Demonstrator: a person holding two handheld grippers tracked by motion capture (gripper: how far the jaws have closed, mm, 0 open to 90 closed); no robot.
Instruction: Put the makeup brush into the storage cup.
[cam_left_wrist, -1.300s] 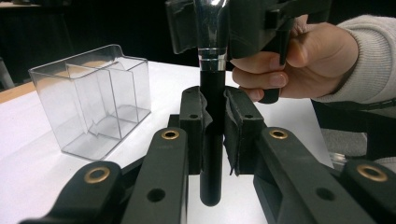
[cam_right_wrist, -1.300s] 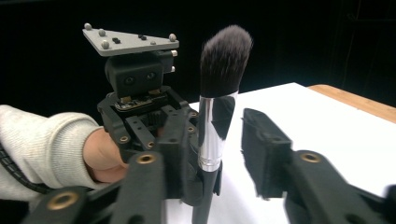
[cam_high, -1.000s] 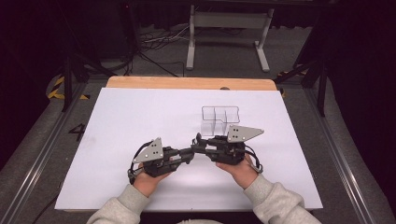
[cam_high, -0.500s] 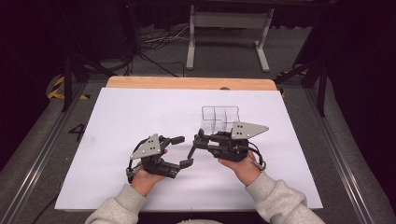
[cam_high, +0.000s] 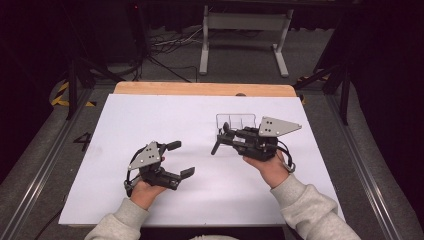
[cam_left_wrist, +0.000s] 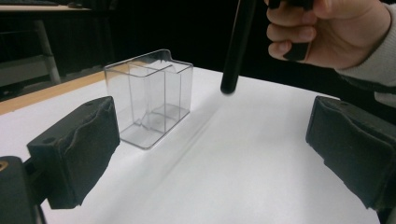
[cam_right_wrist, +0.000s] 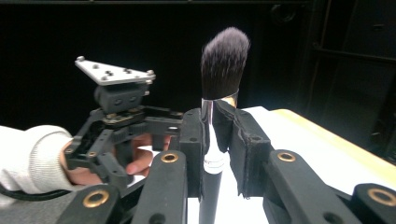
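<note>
From above, the right gripper (cam_high: 218, 140) held a makeup brush (cam_high: 217, 144) beside the clear organizer (cam_high: 236, 121) on the counter (cam_high: 150, 115).

In the left gripper view, the left gripper (cam_left_wrist: 210, 154) had just been opening, jaws wide and empty.

In the right gripper view, jaws pinched the brush's ferrule; it should be tipped handle-down over a compartment before release.

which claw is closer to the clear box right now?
Right. The right claw, shut on the makeup brush, sits just in front of the clear box. The left claw is open, farther back toward the person and to the left.
</note>
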